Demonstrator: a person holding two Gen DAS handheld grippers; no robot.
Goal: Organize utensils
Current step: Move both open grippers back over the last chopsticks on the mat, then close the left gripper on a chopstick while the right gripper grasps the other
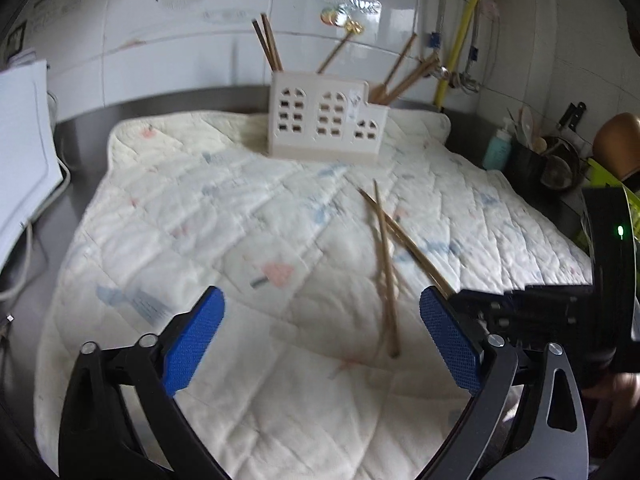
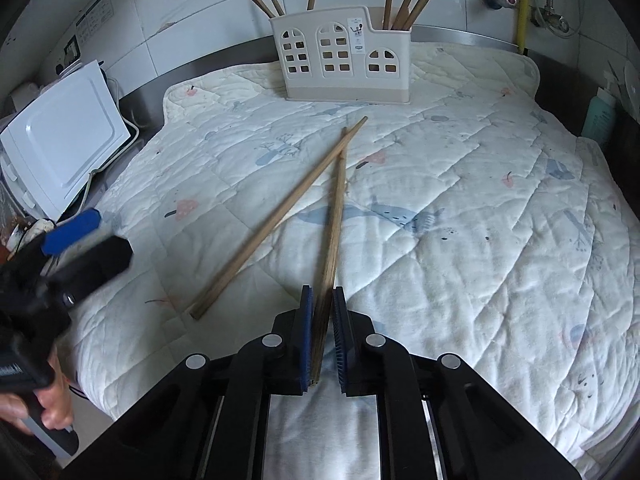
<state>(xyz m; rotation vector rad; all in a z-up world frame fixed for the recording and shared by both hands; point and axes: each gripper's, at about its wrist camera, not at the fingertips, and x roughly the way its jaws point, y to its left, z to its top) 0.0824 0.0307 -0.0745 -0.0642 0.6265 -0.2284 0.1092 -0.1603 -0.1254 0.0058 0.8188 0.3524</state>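
Two wooden chopsticks lie crossed on the quilted mat (image 2: 460, 168). My right gripper (image 2: 323, 300) is shut on the near end of one chopstick (image 2: 335, 208); it points toward the holder. The other chopstick (image 2: 280, 216) lies loose to its left. In the left wrist view both show, the loose one (image 1: 386, 272) and the gripped one (image 1: 404, 236). My left gripper (image 1: 320, 316) is open and empty, low over the mat just left of them; it also shows in the right wrist view (image 2: 72, 232). A cream house-shaped utensil holder (image 2: 344, 60) (image 1: 326, 122) stands at the mat's far edge with several chopsticks in it.
A white appliance (image 2: 60, 140) sits left of the mat on the steel counter. A teal bottle (image 1: 496, 152), a dark pot with utensils (image 1: 552, 160) and a yellow pipe (image 1: 460, 36) are at the right. Tiled wall behind.
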